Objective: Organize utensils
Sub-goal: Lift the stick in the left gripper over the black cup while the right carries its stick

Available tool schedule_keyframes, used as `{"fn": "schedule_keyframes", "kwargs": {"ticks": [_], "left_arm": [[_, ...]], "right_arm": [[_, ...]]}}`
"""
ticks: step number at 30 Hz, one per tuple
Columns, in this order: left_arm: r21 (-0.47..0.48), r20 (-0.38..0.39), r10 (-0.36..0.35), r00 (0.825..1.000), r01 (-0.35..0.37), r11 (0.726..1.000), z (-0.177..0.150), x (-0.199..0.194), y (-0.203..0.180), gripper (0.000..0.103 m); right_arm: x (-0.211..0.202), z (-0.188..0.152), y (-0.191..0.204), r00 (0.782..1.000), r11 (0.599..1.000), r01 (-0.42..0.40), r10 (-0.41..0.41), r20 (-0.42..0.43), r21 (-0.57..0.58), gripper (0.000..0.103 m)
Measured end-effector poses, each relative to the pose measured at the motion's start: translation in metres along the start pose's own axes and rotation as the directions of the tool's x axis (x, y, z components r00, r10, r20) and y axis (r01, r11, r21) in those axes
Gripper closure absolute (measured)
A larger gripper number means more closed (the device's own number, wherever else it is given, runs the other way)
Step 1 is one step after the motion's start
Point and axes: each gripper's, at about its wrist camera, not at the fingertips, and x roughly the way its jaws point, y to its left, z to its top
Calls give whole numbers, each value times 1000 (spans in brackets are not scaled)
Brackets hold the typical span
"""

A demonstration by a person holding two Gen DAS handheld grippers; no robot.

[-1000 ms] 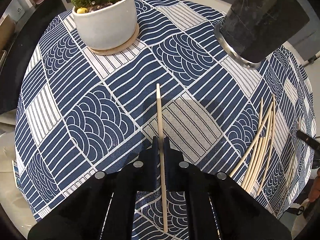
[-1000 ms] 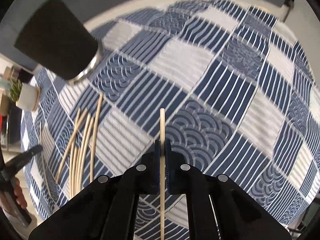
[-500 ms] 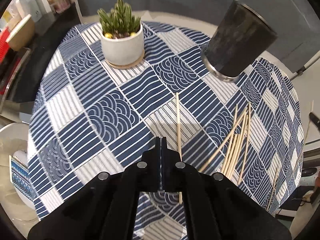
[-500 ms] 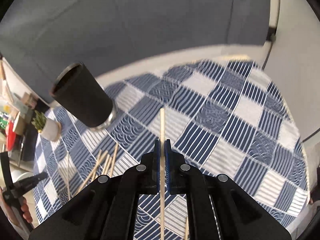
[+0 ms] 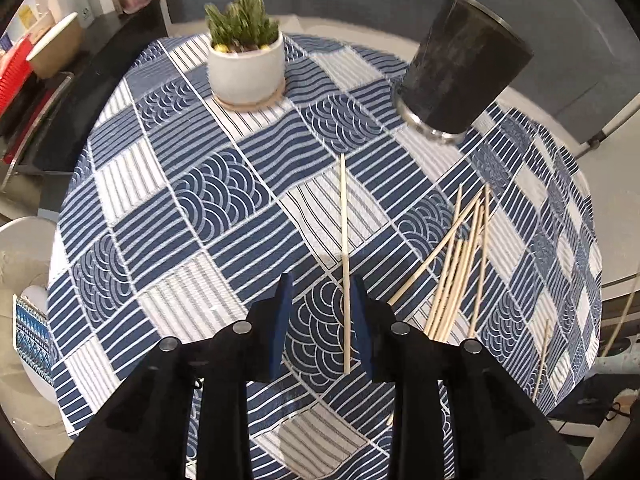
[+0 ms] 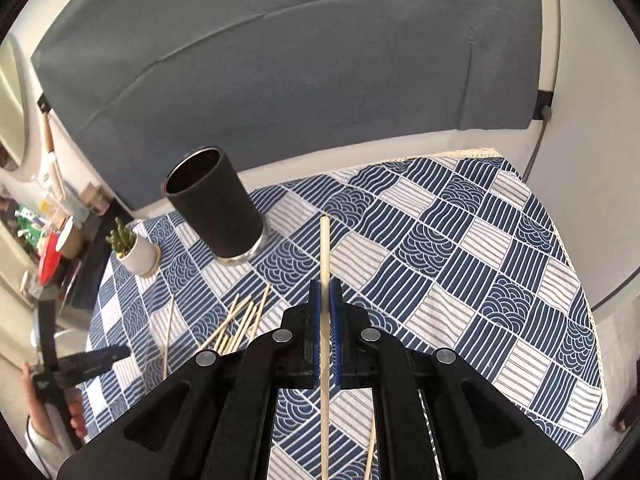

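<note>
Right gripper (image 6: 325, 292) clenches a chopstick (image 6: 325, 256), its tip aimed at the table's far edge, now lifted high. Left gripper (image 5: 322, 300) has just been opening; its released chopstick (image 5: 344, 240) lies flat between the jaws near the table's (image 5: 132, 168) middle, pointing toward the dark cup (image 5: 460, 72).

left wrist: steeply down, near tablecloth (image 5: 224, 184) | right wrist: higher, probably shallower | shared: dark cup (image 5: 460, 76), chopsticks (image 5: 460, 264)

Left gripper (image 5: 323, 296) tilted steeply down, jaws just opening, nothing pinched; right gripper (image 6: 325, 296) clamped, angled downward.
</note>
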Motion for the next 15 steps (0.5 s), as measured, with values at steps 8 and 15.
{"fn": "schedule_keyframes", "kwargs": {"ticks": [8, 15], "left_arm": [[30, -92, 23, 995, -20, 999, 17, 47, -12, 72], [121, -124, 146, 981, -131, 984, 29, 72, -34, 72]], "right_arm": [[-7, -1, -12, 999, 999, 39, -39, -11, -3, 99], [-13, 2, -25, 999, 999, 47, -47, 6, 28, 98]]}}
